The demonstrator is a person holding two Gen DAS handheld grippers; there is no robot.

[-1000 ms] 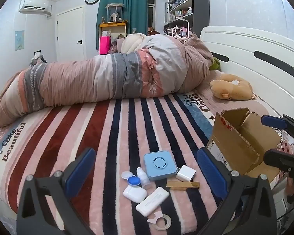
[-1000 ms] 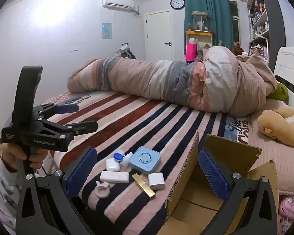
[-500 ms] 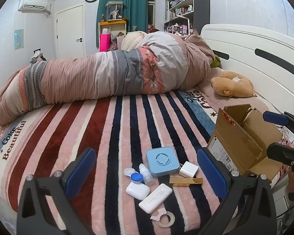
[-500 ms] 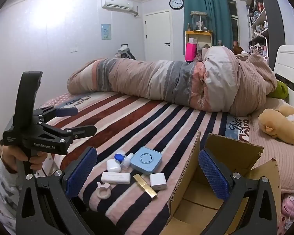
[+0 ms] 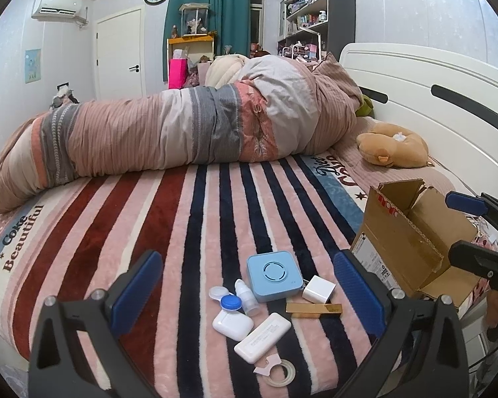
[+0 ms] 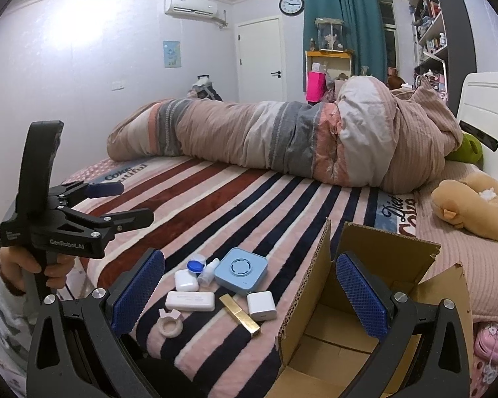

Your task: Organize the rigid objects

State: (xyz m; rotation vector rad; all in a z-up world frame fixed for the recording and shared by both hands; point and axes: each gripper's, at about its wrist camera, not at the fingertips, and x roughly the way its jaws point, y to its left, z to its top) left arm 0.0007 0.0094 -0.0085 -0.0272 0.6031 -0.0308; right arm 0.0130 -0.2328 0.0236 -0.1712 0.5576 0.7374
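Several small items lie on the striped blanket near the bed's front edge: a light blue square box [image 5: 273,275] [image 6: 241,269], a white charger cube [image 5: 318,289] [image 6: 261,305], a gold bar [image 5: 313,308] [image 6: 239,308], a white earbud case [image 5: 233,324] [image 6: 186,280], a long white case [image 5: 263,337] [image 6: 190,300], a small dropper bottle [image 5: 246,296], a blue-lidded lens case [image 5: 230,302] [image 6: 196,264] and a tape ring [image 5: 280,370] [image 6: 170,326]. My left gripper [image 5: 249,292] is open above them. My right gripper [image 6: 250,292] is open over the items and the open cardboard box [image 6: 355,325] [image 5: 411,245].
A rolled duvet [image 5: 182,132] lies across the far side of the bed. A brown plush toy [image 5: 393,147] rests by the white headboard [image 5: 431,99]. The left gripper shows in the right wrist view [image 6: 116,202], the right gripper in the left wrist view [image 5: 471,229].
Both views have pulled back and risen slightly from the items. Both grippers stay open. Nothing on the bed has moved.
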